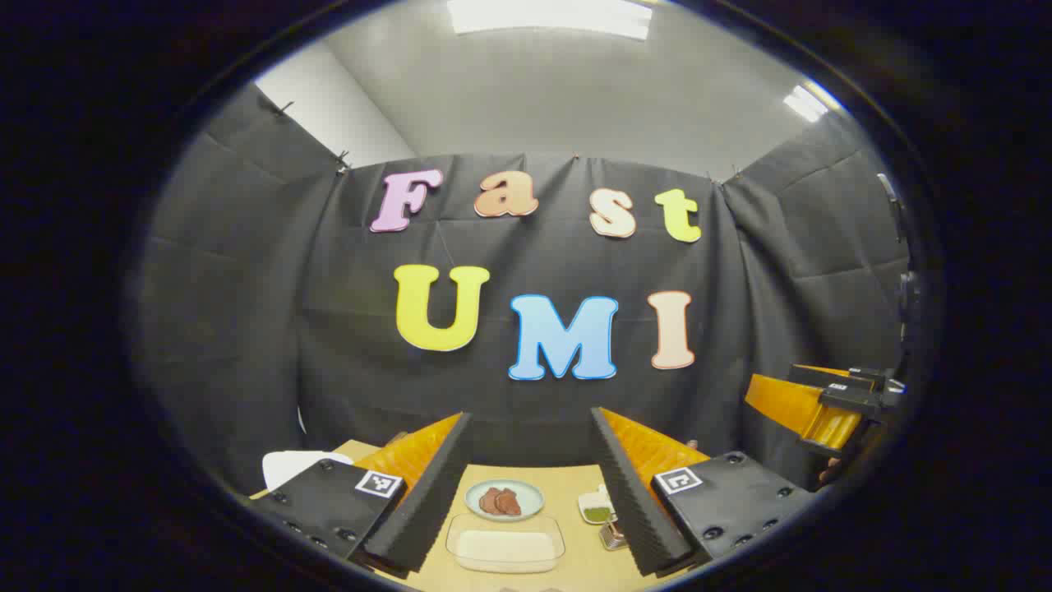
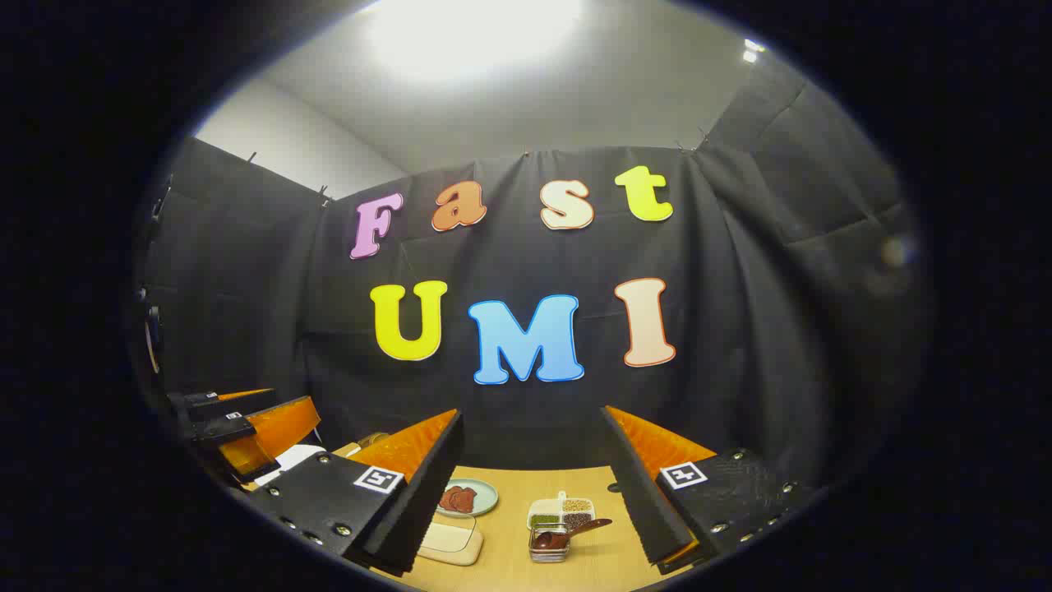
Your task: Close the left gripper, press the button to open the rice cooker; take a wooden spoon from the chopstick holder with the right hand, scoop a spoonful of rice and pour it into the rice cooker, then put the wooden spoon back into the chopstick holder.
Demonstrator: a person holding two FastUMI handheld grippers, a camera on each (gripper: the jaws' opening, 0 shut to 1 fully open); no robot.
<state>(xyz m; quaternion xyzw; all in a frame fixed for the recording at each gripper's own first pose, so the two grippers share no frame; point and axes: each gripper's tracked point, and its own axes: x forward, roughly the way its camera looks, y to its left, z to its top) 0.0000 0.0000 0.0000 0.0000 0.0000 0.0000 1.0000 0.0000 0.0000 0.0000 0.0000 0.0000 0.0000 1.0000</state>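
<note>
A round pale-green plate (image 1: 505, 499) with 2 or 3 brown slices of food sits on the light wooden table (image 1: 575, 477). Beside it stands a small divided container (image 2: 562, 513) holding green, tan and dark grains.

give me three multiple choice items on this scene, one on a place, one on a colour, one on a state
1. Where does the round plate lie?
A. on the table
B. on the floor
C. on a shelf

2. What colour is the table top?
A. light wood
B. blue
C. white

3. How do the left gripper fingers stand?
A. pressed together
B. spread apart
C. shut on a spoon

Answers: 1 A, the plate rests on the table top. 2 A, bare top looks light tan. 3 B, plate and clear dish show between them.
</note>
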